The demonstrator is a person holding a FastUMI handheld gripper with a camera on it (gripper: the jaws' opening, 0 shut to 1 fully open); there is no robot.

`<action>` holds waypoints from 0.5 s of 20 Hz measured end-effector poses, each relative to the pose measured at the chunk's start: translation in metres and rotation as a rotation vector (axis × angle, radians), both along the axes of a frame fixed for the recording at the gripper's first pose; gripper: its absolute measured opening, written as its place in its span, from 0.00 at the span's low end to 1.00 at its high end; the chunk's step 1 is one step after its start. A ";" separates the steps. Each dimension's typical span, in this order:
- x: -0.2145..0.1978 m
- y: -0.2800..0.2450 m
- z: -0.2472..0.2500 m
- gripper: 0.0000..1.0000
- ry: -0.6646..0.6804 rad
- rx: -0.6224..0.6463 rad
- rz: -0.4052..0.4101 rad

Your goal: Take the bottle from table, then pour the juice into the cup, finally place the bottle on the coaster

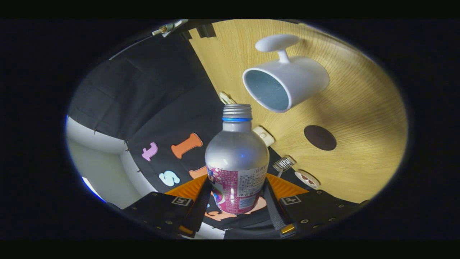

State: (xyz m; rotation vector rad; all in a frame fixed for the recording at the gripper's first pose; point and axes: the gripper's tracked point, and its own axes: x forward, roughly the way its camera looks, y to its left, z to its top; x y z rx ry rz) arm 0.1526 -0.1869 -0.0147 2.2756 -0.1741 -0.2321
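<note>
**Inspector A:** Start with the largest item.

**Inspector B:** The table was wood-grained and light, and it filled the far side of the scene. The view was rolled, so the tabletop stood nearly on edge in the picture. The black cloth wall met it along one border.

**A:** Next in size?

**B:** The bottle. It was silver metal with a pink label on its lower body, a blue ring at the neck and bare threads at the mouth. No cap was on it. It sat between the two fingers, its mouth pointing ahead of them towards the cup.

**A:** State of the gripper?

**B:** Closed on the bottle. Both fingers pressed against the labelled part, one on each side.

**A:** The cup?

**B:** The cup was white with a pale blue inside. It stood on the table beyond the bottle's mouth, apart from it, its opening turned towards the camera. The handle was on the far side. I could not tell whether any liquid was in it.

**A:** The coaster?

**B:** The coaster was a dark round disc, flat on the table, near the cup but not touching it. Nothing was on it.

**A:** Anything smaller?

**B:** Several small fittings lay along the table's edge by the wall. They were too small to identify.
</note>
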 end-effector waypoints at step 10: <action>0.005 0.016 -0.005 0.74 0.055 -0.395 0.079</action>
